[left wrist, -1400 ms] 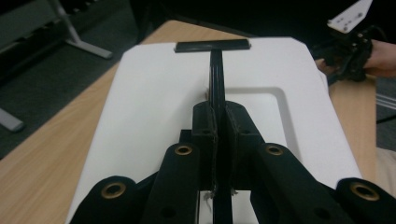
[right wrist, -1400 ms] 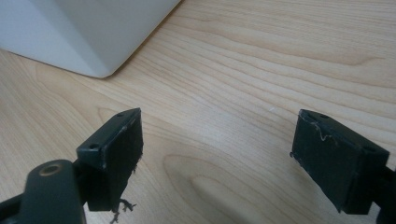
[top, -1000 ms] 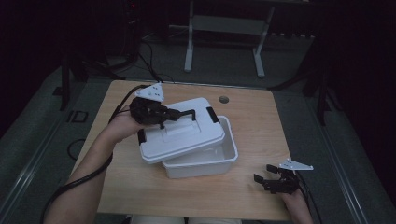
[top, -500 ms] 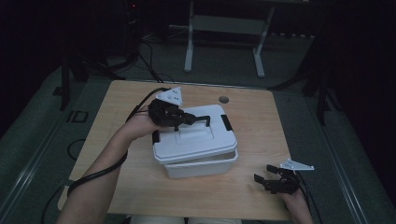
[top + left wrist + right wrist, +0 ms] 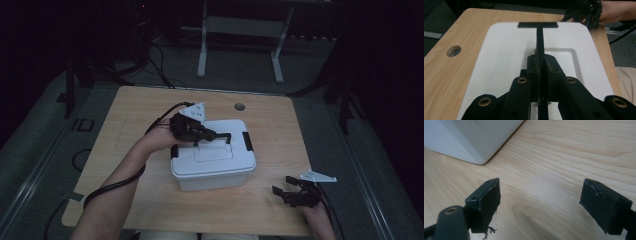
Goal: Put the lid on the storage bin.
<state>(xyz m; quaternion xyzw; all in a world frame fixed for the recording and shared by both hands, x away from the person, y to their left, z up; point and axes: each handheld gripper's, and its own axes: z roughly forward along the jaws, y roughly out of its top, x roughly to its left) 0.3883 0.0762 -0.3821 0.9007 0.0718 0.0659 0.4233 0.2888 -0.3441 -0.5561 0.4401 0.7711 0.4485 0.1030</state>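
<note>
The lid (image 5: 212,150) is sitting on the box (image 5: 215,177) near the middle of the table (image 5: 125,115). In the high view I am holding its black handle (image 5: 220,137) with my left claw (image 5: 226,136), while my right claw (image 5: 287,192) is resting near the table's front right corner, well apart from the box.

In the left gripper view my jaws are pressing tight together on the thin handle (image 5: 540,42), with the white lid (image 5: 504,62) spreading out beneath and a clip (image 5: 537,24) lying at its far edge.

In the right gripper view my claw (image 5: 540,202) is gaping wide, gripping nothing, over bare wood, and the box corner (image 5: 474,142) is just ahead.

I am judging the lid may not be seated squarely. If I let go while pulling sideways, the handle could drag it off the rim, and with my other claw away nothing is steadying the box.
</note>
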